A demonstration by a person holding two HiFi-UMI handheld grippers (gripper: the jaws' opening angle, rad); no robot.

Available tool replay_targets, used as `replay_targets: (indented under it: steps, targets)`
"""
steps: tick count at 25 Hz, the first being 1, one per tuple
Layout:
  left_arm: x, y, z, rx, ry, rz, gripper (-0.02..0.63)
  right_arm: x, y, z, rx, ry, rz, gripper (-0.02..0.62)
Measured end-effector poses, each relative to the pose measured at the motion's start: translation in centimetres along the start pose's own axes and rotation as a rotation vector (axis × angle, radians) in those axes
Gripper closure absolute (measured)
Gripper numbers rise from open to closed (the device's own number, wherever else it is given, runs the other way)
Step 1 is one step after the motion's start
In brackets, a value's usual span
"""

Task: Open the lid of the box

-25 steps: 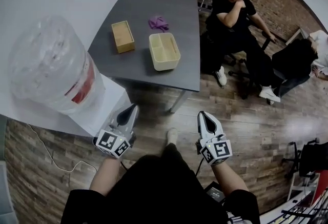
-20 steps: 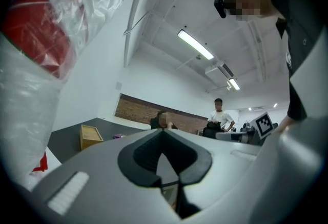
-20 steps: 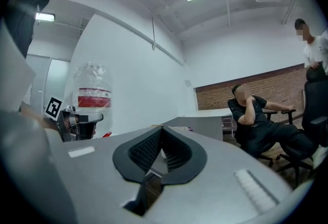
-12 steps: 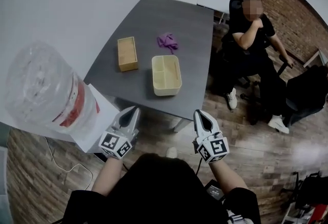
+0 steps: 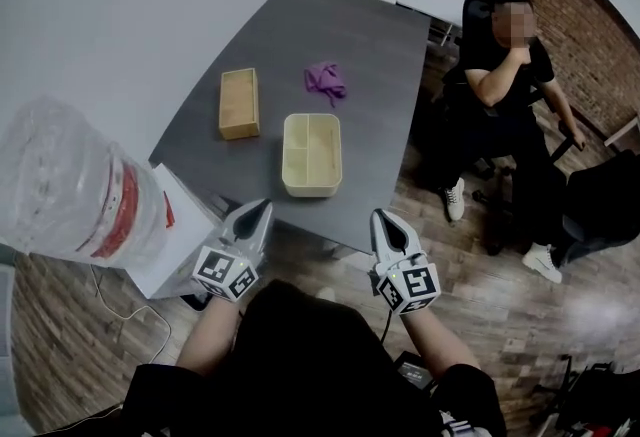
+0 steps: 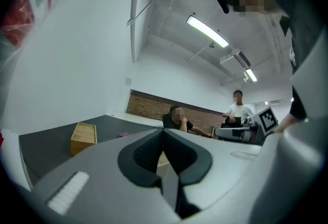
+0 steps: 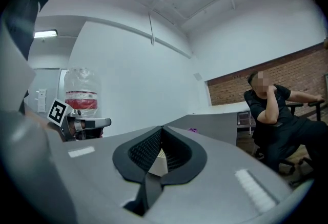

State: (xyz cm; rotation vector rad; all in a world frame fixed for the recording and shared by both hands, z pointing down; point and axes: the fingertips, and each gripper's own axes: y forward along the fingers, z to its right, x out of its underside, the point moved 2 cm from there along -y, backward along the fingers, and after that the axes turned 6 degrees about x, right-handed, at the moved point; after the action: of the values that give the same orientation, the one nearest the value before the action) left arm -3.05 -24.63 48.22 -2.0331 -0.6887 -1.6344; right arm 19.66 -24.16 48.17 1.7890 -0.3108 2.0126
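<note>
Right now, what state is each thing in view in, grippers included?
left gripper: shut, empty.
right gripper: shut, empty.
cream box: upright on the table, two compartments visible; whether a lid covers it cannot be told.
wooden box: hollow side up, beside the cream box, not touching.
purple glove: crumpled on the table.
water bottle: mounted on the white dispenser.

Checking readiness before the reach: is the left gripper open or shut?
Shut. In its own view, the left gripper shows both tips meeting with no gap and nothing between them.
</note>
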Motion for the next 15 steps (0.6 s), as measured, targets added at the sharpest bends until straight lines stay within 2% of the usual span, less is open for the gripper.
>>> replay_targets:
  steps: [15]
  targets:
    - [0.8, 7.0, -5.5, 0.072, -0.025, -0.066, 0.606, -0.5, 9.7, 0.6, 0.026, -0.037, -0.085, 0.594]
